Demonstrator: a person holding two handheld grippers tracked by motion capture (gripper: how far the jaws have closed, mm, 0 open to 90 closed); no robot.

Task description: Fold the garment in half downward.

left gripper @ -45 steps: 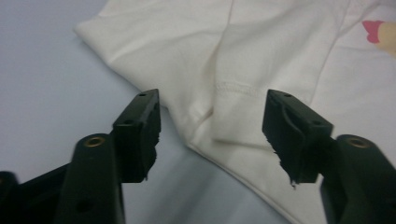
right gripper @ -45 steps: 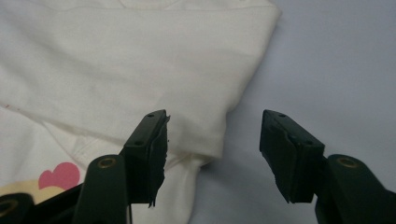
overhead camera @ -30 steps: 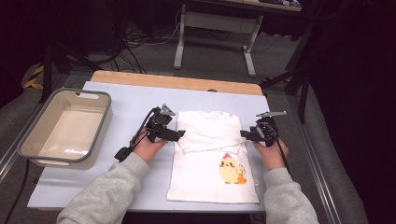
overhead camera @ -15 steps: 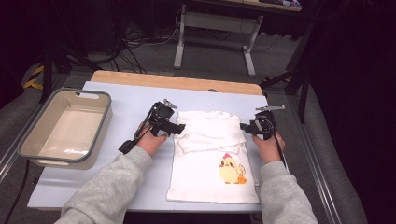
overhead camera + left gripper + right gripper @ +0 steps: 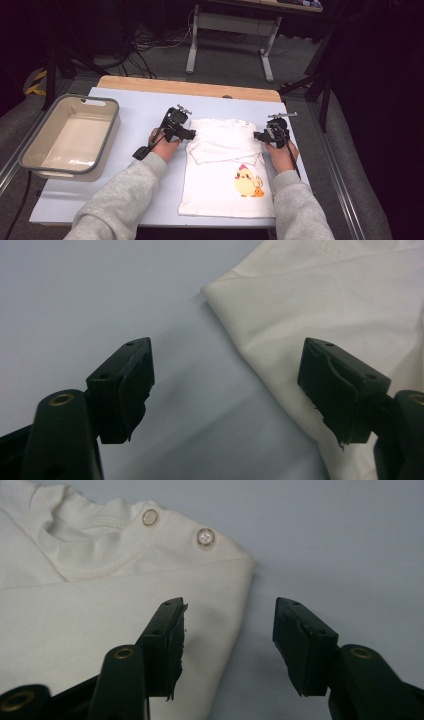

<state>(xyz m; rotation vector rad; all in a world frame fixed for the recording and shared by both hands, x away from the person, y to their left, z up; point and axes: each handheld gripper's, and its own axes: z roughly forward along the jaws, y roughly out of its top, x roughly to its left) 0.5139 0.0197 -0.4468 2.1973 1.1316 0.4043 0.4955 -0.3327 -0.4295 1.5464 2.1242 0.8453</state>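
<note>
A white child's shirt (image 5: 227,170) with a yellow chick print (image 5: 247,184) lies flat on the table, sleeves folded in. My left gripper (image 5: 192,134) sits low at the shirt's upper left edge. In the left gripper view its jaws (image 5: 227,375) stand apart and have just been closing; the folded edge of the shirt (image 5: 310,295) lies between them, untouched by the pads. My right gripper (image 5: 257,135) is at the upper right shoulder. Its jaws (image 5: 227,630) are open and straddle the edge of the shirt (image 5: 100,615), just below two snap buttons (image 5: 204,537).
A grey tray (image 5: 30,150) with a beige inside stands at the table's left side. The pale blue table top (image 5: 130,115) has a wooden strip along its far edge. Beyond it are a dark floor, cables and a desk frame.
Both hands have moved away from the person along the shirt's sides, toward its shoulders, and dropped slightly. The shirt has not shifted.
</note>
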